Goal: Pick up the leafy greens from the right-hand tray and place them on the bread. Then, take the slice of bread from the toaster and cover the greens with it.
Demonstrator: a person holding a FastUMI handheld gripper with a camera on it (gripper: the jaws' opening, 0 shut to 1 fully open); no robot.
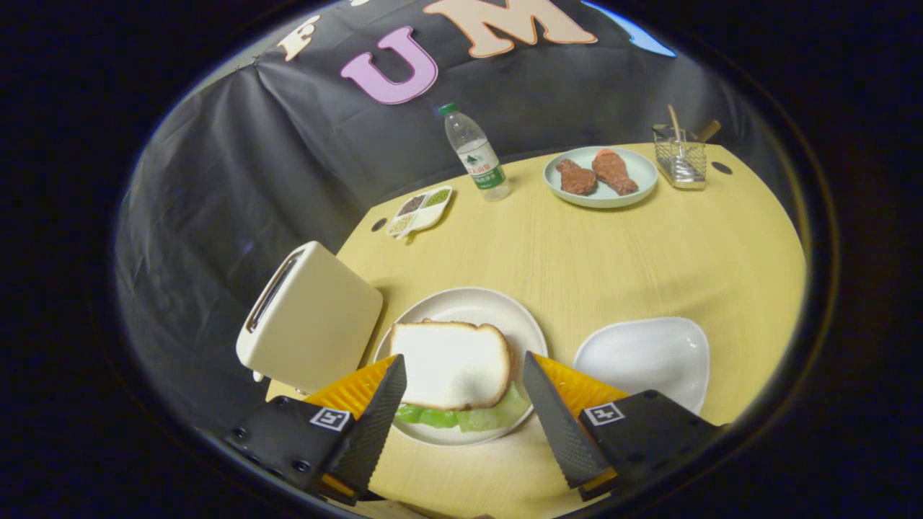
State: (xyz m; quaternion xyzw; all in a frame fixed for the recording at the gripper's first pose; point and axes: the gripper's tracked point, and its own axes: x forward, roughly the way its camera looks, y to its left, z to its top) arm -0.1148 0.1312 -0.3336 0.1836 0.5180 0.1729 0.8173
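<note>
From where I steer, my tool point(461, 389) hangs above the near edge of the yellow table point(613, 252), its two fingers point(382, 418) spread wide and gripping nothing. Between them sits a round white plate point(505, 310) carrying the sandwich: a slice of bread point(451, 360) lies flat on top, and the leafy greens point(461, 417) peek out from under its near edge, spilling toward the plate's rim; whatever is beneath the greens I cannot see. Neither finger touches the bread; each stands just off to one side of it. Just left of the plate a cream toaster point(310, 317) stands tilted in my wide-angle view, its slot facing up and to the left; I cannot tell what the slot holds. To the right of the plate, apart from it, rests the white right-hand tray point(645, 357), bare. Well beyond the fingers, at the far side of the table, a clear water bottle point(476, 155) with a green cap stands upright, a small divided dish point(420, 211) of seeds or spices lies to its left, a pale green plate point(600, 193) holds two brown drumstick-shaped pieces point(595, 173), and a wire holder point(679, 153) with utensils sits by the far right corner.
</note>
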